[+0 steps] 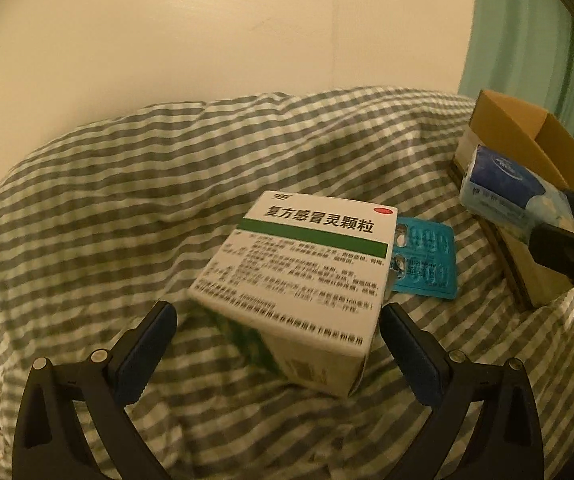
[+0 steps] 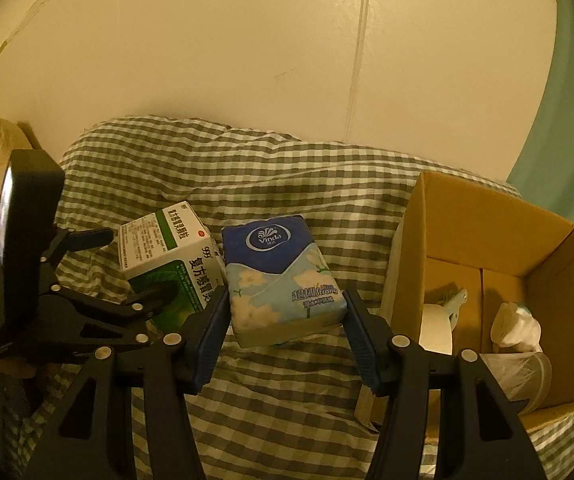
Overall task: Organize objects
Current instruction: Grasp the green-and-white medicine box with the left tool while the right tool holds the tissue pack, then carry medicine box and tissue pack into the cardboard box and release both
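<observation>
A white and green medicine box (image 1: 303, 272) lies tilted on the checked bedding. My left gripper (image 1: 279, 312) is open, one finger on each side of the box, with a gap at the left pad (image 1: 147, 356). The right wrist view shows the same box (image 2: 167, 256) and left gripper (image 2: 139, 262) at the left. My right gripper (image 2: 285, 294) is shut on a blue Vinda tissue pack (image 2: 279, 276), pads against both long sides. In the left wrist view this pack (image 1: 503, 192) hangs above the bedding in front of the cardboard box (image 1: 527, 132).
A teal blister pack (image 1: 427, 264) lies behind the medicine box. The open cardboard box (image 2: 487, 220) at the right holds a white roll (image 2: 435, 328), a light blue clip (image 2: 453, 300) and white and clear plastic items. A cream wall stands behind and a green curtain (image 2: 567, 120) hangs at the right.
</observation>
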A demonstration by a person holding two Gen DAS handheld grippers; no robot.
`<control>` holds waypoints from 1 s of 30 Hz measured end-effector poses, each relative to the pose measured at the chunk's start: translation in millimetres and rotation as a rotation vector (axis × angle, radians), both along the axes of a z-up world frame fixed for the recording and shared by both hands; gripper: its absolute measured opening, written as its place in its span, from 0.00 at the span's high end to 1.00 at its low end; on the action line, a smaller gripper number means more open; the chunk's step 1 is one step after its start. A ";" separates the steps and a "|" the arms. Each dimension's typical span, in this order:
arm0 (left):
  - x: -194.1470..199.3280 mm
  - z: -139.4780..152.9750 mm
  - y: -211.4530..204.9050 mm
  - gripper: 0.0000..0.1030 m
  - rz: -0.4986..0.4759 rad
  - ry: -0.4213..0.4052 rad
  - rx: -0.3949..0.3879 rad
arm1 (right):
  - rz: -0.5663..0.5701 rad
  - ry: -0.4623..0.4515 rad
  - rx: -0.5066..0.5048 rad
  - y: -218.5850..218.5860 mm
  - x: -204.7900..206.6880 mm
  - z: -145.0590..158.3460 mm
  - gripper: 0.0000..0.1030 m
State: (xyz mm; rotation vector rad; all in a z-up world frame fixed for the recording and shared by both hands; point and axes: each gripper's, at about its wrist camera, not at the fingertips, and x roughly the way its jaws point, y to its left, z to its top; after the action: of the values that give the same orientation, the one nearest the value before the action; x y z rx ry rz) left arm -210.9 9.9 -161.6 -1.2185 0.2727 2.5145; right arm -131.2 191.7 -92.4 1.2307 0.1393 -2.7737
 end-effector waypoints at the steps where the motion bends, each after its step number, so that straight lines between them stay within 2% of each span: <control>1: -2.2 -1.2 1.4 0.00 -0.006 -0.004 0.004 | -0.003 -0.003 0.002 0.5 -0.1 -0.4 0.46; 9: 2.5 6.8 4.4 0.00 -0.032 0.023 0.037 | 0.001 -0.008 0.016 -1.6 -0.1 -1.9 0.46; 11: 5.3 10.4 4.4 0.02 -0.037 0.017 0.049 | 0.001 -0.008 0.020 -1.3 0.7 -1.0 0.46; 13: 9.6 15.5 2.8 0.14 -0.029 0.018 0.055 | 0.003 -0.004 0.029 -1.6 3.6 1.8 0.46; 14: 11.4 18.0 1.6 0.16 -0.021 0.014 0.057 | 0.004 -0.003 0.034 -1.4 5.1 3.2 0.46; 19: 26.8 36.9 -7.7 0.16 0.019 -0.004 0.101 | 0.002 0.021 0.050 1.8 21.4 22.3 0.46; 23: 46.9 67.8 -14.9 0.16 0.067 0.021 0.100 | 0.007 0.058 0.042 6.5 41.5 49.7 0.46; 26: 73.5 105.2 -20.6 0.16 0.085 0.086 0.093 | 0.019 0.107 0.052 8.5 61.9 75.4 0.46; 30: 104.5 154.5 -22.8 0.16 0.117 0.171 0.073 | 0.041 0.194 0.118 10.9 95.7 115.3 0.46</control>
State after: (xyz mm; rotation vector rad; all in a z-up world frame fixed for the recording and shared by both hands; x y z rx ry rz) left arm -106.3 -12.8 -7.1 -1.0205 0.1528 2.7093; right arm -35.5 202.5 22.9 0.9658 0.3435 -2.8806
